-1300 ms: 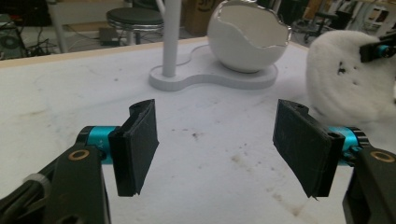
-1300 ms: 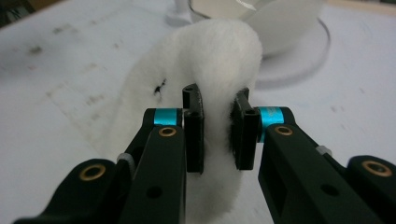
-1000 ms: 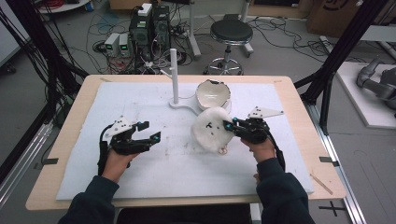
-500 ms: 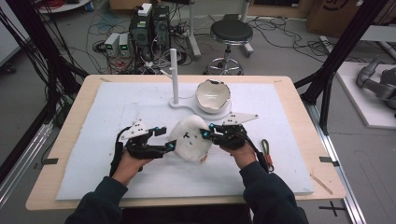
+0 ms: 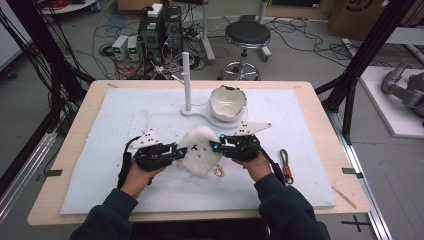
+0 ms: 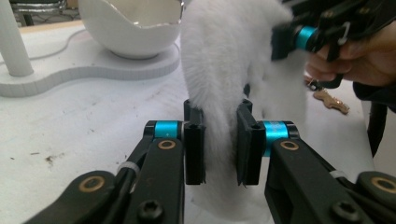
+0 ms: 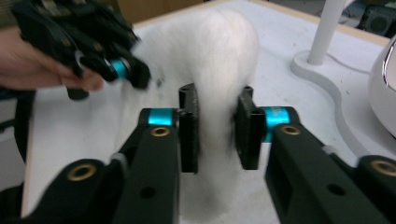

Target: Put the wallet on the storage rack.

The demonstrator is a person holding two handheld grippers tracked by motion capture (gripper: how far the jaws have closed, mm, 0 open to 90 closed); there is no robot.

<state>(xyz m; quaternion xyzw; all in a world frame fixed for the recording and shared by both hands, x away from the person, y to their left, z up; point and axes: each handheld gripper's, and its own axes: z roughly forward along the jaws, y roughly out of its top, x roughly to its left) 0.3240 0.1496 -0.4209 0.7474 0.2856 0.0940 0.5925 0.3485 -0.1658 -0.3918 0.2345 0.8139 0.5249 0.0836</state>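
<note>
Left gripper (image 5: 172,150): held by the person's left hand (image 5: 136,172), forearm entering from the bottom edge of the high view and angled up and inward; the gripper lay roughly level, pointing toward the table's middle. In the left gripper view its jaws were clamped narrowly on a fold of the white furry cloth (image 6: 233,70), fur bulging above and below the pads.

Right gripper (image 5: 216,146): held by the right hand (image 5: 252,162), forearm rising from the bottom right and angled inward, gripper pointing left toward its counterpart. In the right gripper view the jaws pinched another fold of the same cloth (image 7: 212,70), with a narrow gap packed with fur.

White furry cloth (image 5: 200,155): a soft rounded piece, gripped on both sides, at the front centre of the pale foam mat (image 5: 100,130). Its long axis ran roughly from upper left to lower right in the high view, between the two grippers. Whether its underside touched the mat could not be told.

White stand (image 5: 187,85): upright post on a curved base, behind the cloth.

Broken-edged white bowl (image 5: 227,102): on that base, to the post's right.

Small cord with clip (image 5: 286,165): on the mat, right of the right hand.
</note>
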